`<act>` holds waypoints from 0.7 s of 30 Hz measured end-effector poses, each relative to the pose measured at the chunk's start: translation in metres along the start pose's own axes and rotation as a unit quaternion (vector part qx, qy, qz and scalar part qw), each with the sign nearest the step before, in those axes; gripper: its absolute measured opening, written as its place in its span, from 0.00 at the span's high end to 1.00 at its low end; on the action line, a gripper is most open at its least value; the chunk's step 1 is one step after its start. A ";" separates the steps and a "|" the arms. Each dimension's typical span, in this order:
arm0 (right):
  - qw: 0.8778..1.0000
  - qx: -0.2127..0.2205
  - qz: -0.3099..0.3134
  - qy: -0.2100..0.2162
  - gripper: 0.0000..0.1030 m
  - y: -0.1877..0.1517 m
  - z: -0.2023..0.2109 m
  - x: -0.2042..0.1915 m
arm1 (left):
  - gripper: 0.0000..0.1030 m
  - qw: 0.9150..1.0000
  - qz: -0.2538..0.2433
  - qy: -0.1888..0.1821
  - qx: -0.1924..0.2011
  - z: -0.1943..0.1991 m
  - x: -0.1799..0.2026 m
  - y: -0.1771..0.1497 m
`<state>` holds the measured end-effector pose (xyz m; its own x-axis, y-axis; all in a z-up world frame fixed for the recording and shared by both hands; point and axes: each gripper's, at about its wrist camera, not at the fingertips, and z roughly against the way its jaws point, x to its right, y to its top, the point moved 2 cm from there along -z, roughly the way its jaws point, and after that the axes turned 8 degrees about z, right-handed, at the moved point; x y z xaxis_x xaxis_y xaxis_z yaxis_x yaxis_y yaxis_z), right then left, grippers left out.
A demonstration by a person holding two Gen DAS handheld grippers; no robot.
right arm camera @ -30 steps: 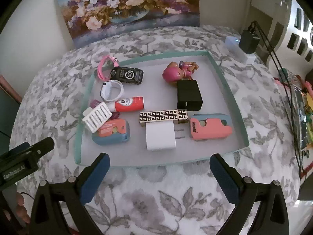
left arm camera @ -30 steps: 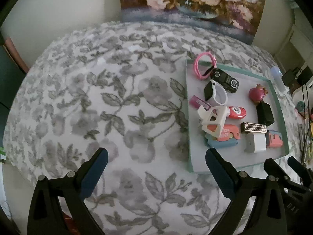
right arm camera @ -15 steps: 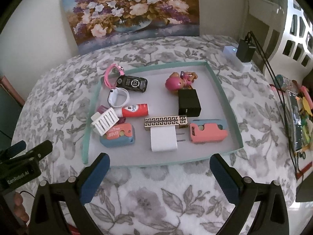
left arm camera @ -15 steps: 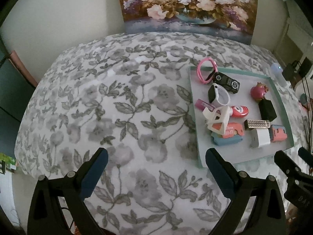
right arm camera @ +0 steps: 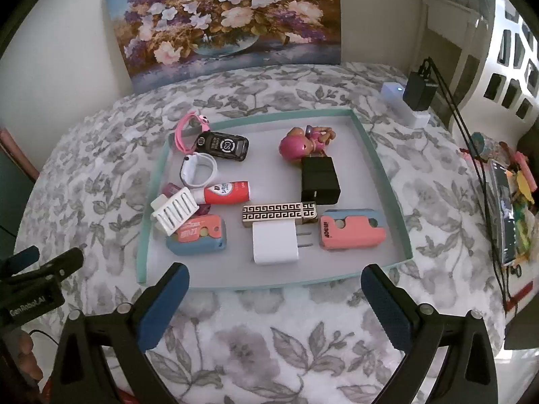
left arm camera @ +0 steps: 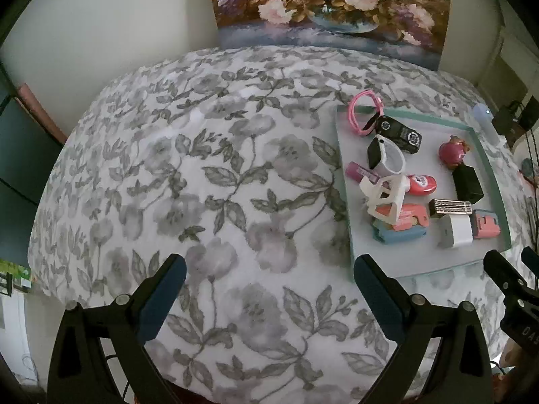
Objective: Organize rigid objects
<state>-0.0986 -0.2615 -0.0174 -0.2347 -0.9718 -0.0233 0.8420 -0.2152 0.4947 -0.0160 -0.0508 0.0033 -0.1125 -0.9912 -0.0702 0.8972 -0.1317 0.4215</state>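
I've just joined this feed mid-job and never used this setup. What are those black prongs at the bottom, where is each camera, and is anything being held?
A person holds two handheld grippers, each with a fisheye camera looking forward along its fingers. The prongs are those fingers. One view comes from the left gripper, over bare floral tablecloth; the other from the right gripper, facing a teal-rimmed tray. The tray holds small items: a white charger, black charger, pink doll, patterned gold bar and more. Both grippers are open and hold nothing.
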 end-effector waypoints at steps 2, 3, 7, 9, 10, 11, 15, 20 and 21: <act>1.000 0.000 0.002 -0.001 0.00 0.000 0.000 -0.001 | 0.03 1.000 0.001 0.001 -0.003 -0.001 -0.001 0.000; 1.000 0.000 0.002 -0.001 0.00 0.000 0.000 0.000 | 0.03 1.000 0.002 0.000 -0.004 -0.002 -0.001 0.000; 1.000 -0.001 0.003 -0.003 0.00 0.000 0.000 -0.001 | 0.03 1.000 0.003 0.000 -0.004 -0.002 -0.002 0.000; 1.000 -0.001 0.005 -0.003 0.00 0.001 -0.001 -0.002 | 0.03 1.000 0.003 0.000 -0.006 -0.003 -0.002 0.000; 1.000 -0.002 0.007 -0.004 0.00 0.001 -0.001 -0.002 | 0.03 1.000 0.004 0.000 -0.007 -0.003 -0.003 0.001; 1.000 -0.002 0.008 -0.005 0.00 0.001 -0.001 -0.002 | 0.03 1.000 0.004 0.000 -0.007 -0.004 -0.003 0.001; 1.000 -0.002 0.009 -0.005 0.00 0.001 -0.001 -0.003 | 0.03 1.000 0.005 0.000 -0.009 -0.005 -0.004 0.001; 1.000 -0.003 0.009 -0.006 0.00 0.001 -0.002 -0.003 | 0.03 1.000 0.005 0.000 -0.009 -0.005 -0.004 0.000; 1.000 -0.004 0.010 -0.006 0.00 0.001 -0.002 -0.003 | 0.03 1.000 0.005 0.000 -0.009 -0.005 -0.004 0.000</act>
<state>-0.0959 -0.2590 -0.0186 -0.2238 -0.9746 -0.0034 0.8500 -0.1968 0.4885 -0.0128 -0.0467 -0.0013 -0.1031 -0.9925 -0.0661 0.9060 -0.1211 0.4055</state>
